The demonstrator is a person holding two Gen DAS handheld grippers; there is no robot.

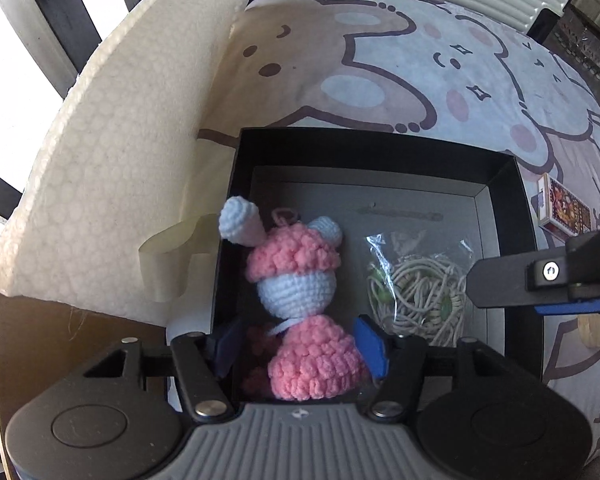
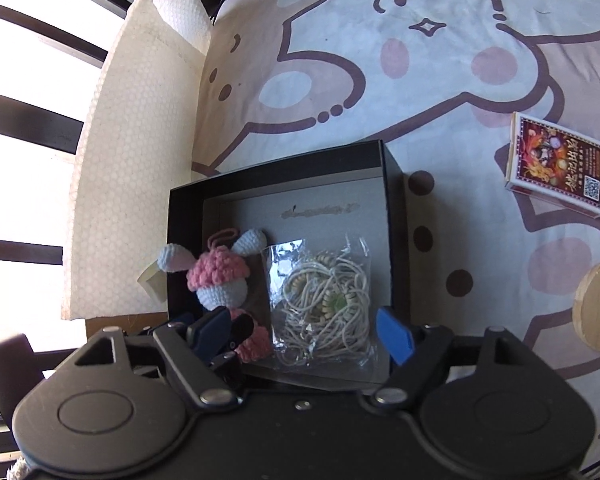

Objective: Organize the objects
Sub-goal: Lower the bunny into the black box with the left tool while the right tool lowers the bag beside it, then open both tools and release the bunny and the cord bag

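Inside the black box (image 1: 504, 176), spread left fingers (image 1: 370, 344) flank a fuzzy crocheted doll (image 1: 300, 296); right fingers (image 2: 394, 338) spread.

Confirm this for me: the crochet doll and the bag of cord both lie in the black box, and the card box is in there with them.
Not quite. The crochet doll and the bag of cord do lie in the black box, but the card box sits outside it on the printed cloth, off to the right. The right wrist view shows this.
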